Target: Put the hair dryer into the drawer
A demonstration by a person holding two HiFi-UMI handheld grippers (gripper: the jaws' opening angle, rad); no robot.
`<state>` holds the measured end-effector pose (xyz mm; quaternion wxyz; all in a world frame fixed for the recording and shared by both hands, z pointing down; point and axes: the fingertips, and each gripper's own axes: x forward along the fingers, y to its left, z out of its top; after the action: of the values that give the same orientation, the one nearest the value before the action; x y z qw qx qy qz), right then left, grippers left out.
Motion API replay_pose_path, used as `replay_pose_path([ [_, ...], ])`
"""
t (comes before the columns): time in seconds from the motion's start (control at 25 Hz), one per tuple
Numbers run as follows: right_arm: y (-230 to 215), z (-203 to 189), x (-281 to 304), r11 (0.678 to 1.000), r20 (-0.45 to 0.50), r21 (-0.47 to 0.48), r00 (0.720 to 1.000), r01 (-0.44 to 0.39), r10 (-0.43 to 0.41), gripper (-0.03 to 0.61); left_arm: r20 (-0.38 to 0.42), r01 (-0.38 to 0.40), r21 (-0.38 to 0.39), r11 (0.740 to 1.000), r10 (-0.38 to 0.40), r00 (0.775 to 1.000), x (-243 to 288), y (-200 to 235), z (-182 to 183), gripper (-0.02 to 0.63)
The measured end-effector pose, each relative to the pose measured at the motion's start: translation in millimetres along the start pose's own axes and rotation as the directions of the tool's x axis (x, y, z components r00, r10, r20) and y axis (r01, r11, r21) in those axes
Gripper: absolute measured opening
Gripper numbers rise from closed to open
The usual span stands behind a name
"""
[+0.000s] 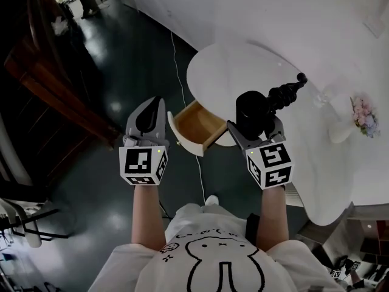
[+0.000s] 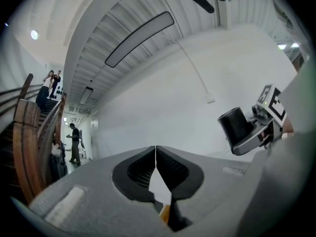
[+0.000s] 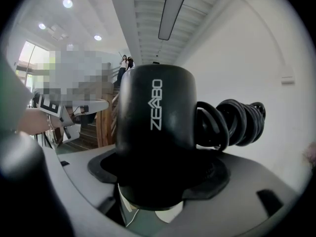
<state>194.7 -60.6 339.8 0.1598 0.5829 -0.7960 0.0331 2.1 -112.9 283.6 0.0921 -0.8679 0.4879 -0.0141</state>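
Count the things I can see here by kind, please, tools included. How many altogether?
Grippers: 2, the grey left gripper and right gripper
Hair dryers: 1, the black hair dryer with coiled cord
Drawers: 1, the open wooden drawer
Tables: 1, the round white table
Vases: 1, the white vase of flowers
Total: 6

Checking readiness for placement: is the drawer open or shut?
Open: the drawer juts out from the white table, its wooden inside visible.

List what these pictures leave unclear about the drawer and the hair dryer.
Drawer: head view, back part hidden under the table.
Hair dryer: right gripper view, lower end hidden inside the right gripper.
Cord: head view, its tip too small to identify.
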Motion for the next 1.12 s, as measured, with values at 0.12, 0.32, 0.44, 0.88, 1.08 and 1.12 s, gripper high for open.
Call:
replay_pose_path([
  [0.12, 8, -6, 15, 0.999, -0.015, 0.015, 0.999, -0.044, 0.044, 0.351, -0.013, -0.027, -0.016, 1.000, 0.027, 1.000, 3, 10, -8, 0.015],
  [0.32, 24, -13, 43, 0.995, -0.054, 0.011, 0.994, -0.099, 0.099, 0.351, -0.039, -0.034, -0.025, 0.999, 0.033, 0.999, 9, 21, -23, 0.015],
  [0.44, 38, -19, 60, 0.992, -0.087, 0.014, 0.988, -0.128, 0.128, 0.351, -0.054, -0.038, -0.037, 0.999, 0.036, 0.998, 11, 34, -32, 0.015],
  [0.88, 99, -52, 119, 0.975, -0.247, 0.024, 0.943, -0.222, 0.221, 0.351, -0.114, -0.021, -0.099, 0.995, 0.009, 0.993, 30, 84, -69, 0.015],
  [1.08, 131, -73, 139, 0.958, -0.326, 0.017, 0.904, -0.285, 0.275, 0.351, -0.138, -0.017, -0.124, 0.992, 0.000, 0.990, 36, 102, -86, 0.015],
  [1.12, 137, -77, 143, 0.955, -0.338, 0.019, 0.896, -0.298, 0.286, 0.351, -0.144, -0.019, -0.129, 0.991, 0.000, 0.990, 37, 105, -90, 0.015],
])
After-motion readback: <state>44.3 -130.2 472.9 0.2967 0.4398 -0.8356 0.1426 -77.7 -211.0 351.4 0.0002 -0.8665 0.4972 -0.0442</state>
